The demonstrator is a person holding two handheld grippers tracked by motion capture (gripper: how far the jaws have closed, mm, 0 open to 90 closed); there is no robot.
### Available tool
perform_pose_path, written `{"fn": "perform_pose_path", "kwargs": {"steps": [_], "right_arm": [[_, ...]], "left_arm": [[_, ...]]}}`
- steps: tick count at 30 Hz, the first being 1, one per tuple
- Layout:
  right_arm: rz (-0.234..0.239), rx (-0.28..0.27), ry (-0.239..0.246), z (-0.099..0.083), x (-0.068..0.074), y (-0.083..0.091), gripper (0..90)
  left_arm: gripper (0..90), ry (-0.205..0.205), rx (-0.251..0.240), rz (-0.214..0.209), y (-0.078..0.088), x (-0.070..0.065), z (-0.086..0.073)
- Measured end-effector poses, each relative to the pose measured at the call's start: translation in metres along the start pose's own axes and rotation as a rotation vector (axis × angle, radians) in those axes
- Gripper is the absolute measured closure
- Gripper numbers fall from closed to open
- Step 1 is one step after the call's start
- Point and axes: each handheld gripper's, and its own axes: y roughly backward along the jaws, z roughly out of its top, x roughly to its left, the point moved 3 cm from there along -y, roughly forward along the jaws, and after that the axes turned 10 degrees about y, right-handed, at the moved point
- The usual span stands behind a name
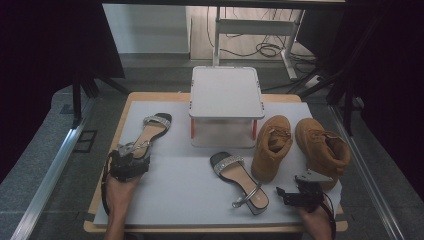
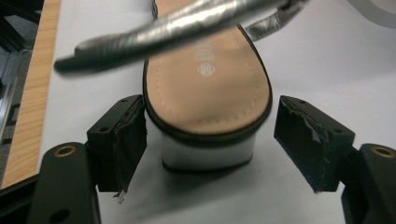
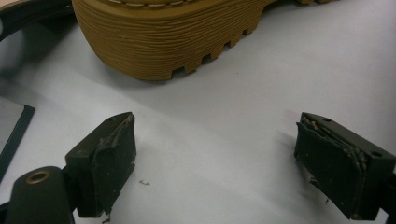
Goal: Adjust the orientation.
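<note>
At seven o'clock on the white table mat point(image 1: 185, 185), left gripper point(image 1: 131, 161) released, jaws spread either side of the heel of a tan-insole, silver-strapped sandal point(image 1: 150, 131), pads clear of it. At five o'clock, right gripper point(image 1: 295, 194) unclenched, holding nothing. Centre: matching sandal point(image 1: 240, 180). At two o'clock: two tan suede boots point(image 1: 272, 147). At twelve: white raised stand point(image 1: 226, 92).

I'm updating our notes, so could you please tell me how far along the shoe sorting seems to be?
Done: nothing stands on the white raised shelf. In hand: the open left gripper straddles the heel of the tan strappy sandal, pads apart from it. Left: its mate and both tan suede boots lie on the mat.
</note>
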Motion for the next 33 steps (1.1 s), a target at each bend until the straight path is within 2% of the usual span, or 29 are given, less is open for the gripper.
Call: {"fn": "perform_pose_path", "kwargs": {"steps": [15,23,33], "right_arm": [[0.000,0.000,0.000,0.000,0.000,0.000,12.7],[0.000,0.000,0.000,0.000,0.000,0.000,12.7],[0.000,0.000,0.000,0.000,0.000,0.000,12.7]], "left_arm": [[26.2,0.016,0.006,0.011,-0.021,-0.004,0.017],[31.6,0.029,0.012,0.023,-0.030,-0.003,0.021],[34.5,0.051,0.022,0.000,-0.034,0.000,0.024]]}}
